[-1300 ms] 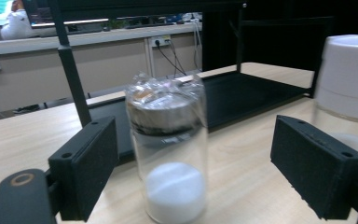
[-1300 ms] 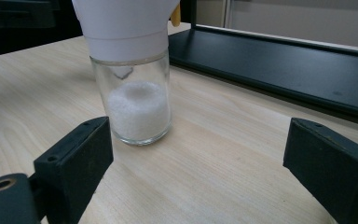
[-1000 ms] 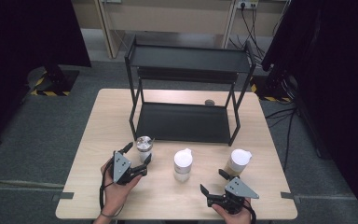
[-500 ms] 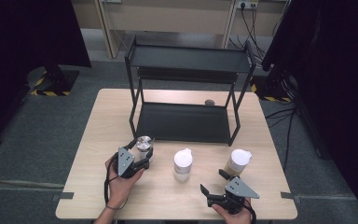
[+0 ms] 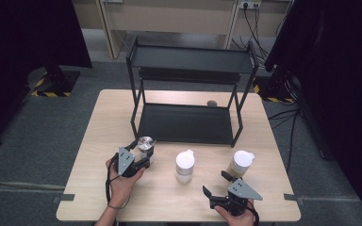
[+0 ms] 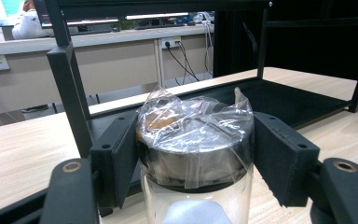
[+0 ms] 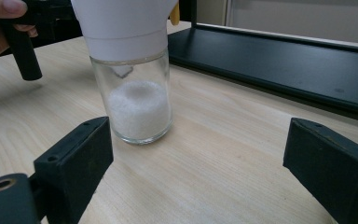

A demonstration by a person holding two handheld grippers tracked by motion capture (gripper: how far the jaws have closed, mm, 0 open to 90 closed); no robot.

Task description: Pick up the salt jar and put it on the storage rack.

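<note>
Holding a jar (image 6: 196, 140) by the lid with the left gripper (image 5: 134, 162), with fingers (image 6: 116, 158) just closed in and now pressed on both sides of the metal cap, jar between them. Standing on the desk (image 5: 99, 122), just in front of the left front leg of the rack (image 5: 188, 122), base apparently down on the wood.

Probably light: small, clear glass, with something pale low inside. Stiff and unyielding, so no give under the fingers. Fragile if knocked against the rack's steel or dropped. Slippery exactly where gripped, thanks to loose, crinkled film wrapped over the cap and down onto the glass, likely to slide or bunch under pressure. Best taken low on the cap's straight band, square across, much as now, rather than on the film's puckered top or the bare glass below. Worth lifting upright and slowly, watching for slip or for a cap working loose.

Right gripper (image 5: 216, 183) spread wide and holding nothing, low near the desk's front edge, aimed at a white-capped jar (image 7: 135, 107) of white grains but short of it. Also a third jar (image 5: 242, 162), white-capped too, to the right, near the rack's right front leg.
</note>
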